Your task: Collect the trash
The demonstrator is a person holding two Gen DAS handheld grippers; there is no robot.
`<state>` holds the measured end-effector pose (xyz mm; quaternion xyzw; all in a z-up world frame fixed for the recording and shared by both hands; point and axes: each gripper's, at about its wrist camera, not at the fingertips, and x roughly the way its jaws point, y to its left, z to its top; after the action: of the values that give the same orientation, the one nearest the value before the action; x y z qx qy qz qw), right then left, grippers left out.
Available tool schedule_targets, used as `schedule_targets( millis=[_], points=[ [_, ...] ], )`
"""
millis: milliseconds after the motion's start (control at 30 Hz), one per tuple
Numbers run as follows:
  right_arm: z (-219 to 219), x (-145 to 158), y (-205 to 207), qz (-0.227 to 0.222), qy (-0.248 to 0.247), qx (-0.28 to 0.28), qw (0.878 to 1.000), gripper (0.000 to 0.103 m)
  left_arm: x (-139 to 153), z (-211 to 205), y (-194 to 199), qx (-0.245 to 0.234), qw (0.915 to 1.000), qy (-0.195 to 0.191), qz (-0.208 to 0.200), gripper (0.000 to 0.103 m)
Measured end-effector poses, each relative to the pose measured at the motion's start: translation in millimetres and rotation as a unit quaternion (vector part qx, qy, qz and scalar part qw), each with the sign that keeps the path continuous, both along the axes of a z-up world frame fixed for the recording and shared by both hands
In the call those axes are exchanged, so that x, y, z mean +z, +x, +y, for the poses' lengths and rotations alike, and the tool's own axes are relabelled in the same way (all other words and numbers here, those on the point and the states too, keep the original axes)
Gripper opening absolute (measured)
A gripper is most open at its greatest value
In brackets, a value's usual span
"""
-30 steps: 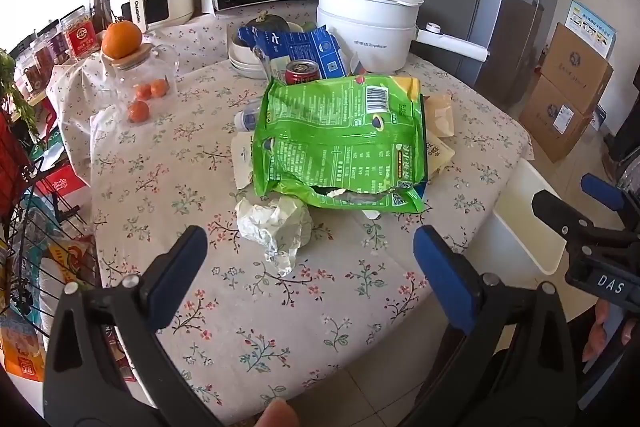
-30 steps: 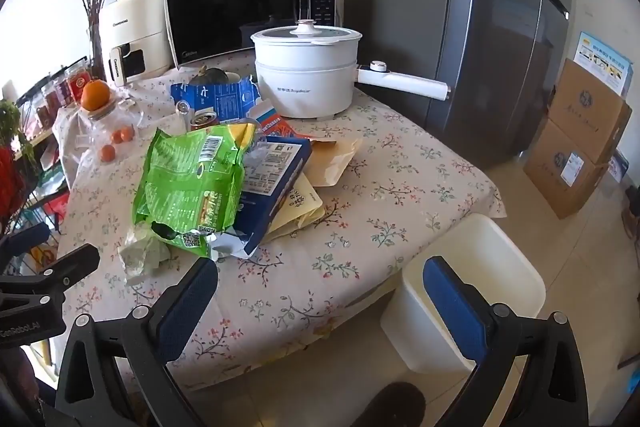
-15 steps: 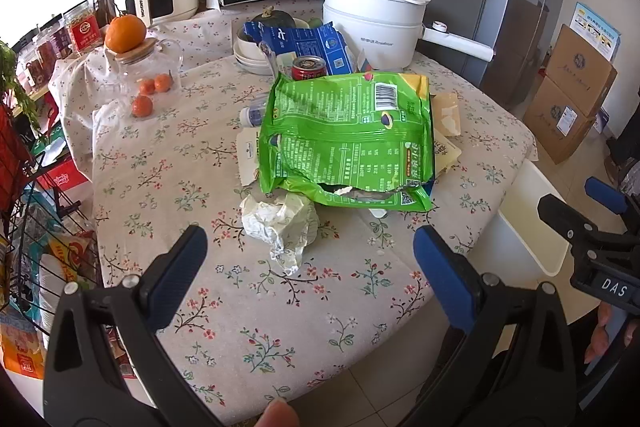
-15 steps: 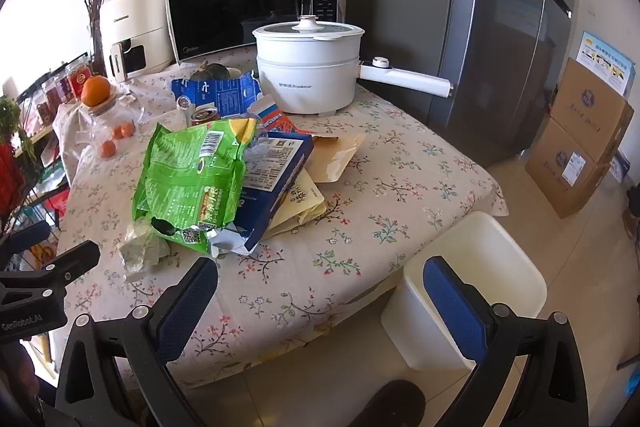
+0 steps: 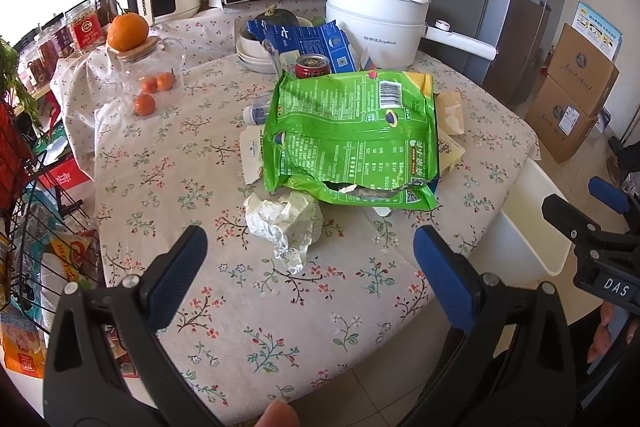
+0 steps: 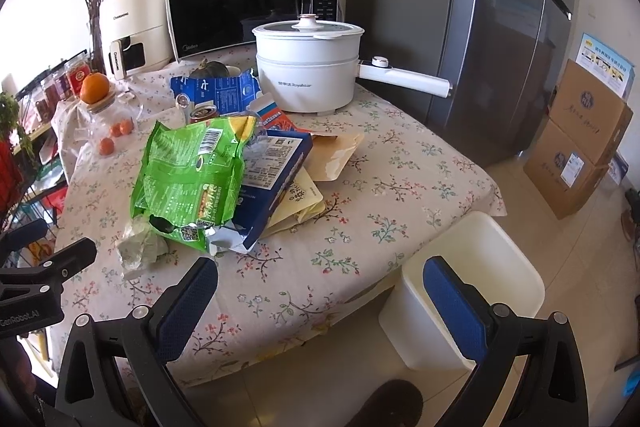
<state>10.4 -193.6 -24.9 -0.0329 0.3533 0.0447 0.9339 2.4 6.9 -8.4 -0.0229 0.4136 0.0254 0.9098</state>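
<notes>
At nine o'clock from my left claw (image 5: 310, 247) a glass jar (image 5: 150, 83) holds small oranges, with one bigger orange (image 5: 127, 31) sitting on its lid; that is no trash and I judge it easy to knock over if I swing wide. My left claw hangs above the near edge of the flowered tablecloth (image 5: 248, 311), jaws spread wide with nothing between them. At twelve o'clock, close ahead, lies the crumpled white paper wad (image 5: 285, 221), the nearest piece of rubbish. Just behind it, touching or nearly so, is the torn green snack bag (image 5: 348, 135), which rests on a blue carton (image 6: 276, 183) and some yellow pouches (image 6: 298, 201). Further back, a red drink can (image 5: 313, 65) stands by a blue milk carton (image 5: 296, 41) and the white electric pot (image 5: 378, 17).

My right claw (image 6: 320, 287) is also wide open and holds nothing, hovering off the table's corner. At two o'clock from it, on the floor against the table, stands the white bin (image 6: 472, 287), which looks empty.

The risks as I see them: the wad is light and loose, so a shallow pinch may only tear a corner off. The green bag gapes at its torn edge, so lifting it mouth-down could spill crumbs. Dragging it could pull the pile beneath off the edge or tip the can.
</notes>
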Motion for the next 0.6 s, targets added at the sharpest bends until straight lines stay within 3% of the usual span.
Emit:
schedule_targets(
  millis=[600],
  points=[
    [0.1, -5.2, 1.7, 0.017, -0.004, -0.001, 1.0, 0.103, 3.3, 1.9, -0.3, 0.001, 1.0, 0.001, -0.003, 0.102]
  ],
)
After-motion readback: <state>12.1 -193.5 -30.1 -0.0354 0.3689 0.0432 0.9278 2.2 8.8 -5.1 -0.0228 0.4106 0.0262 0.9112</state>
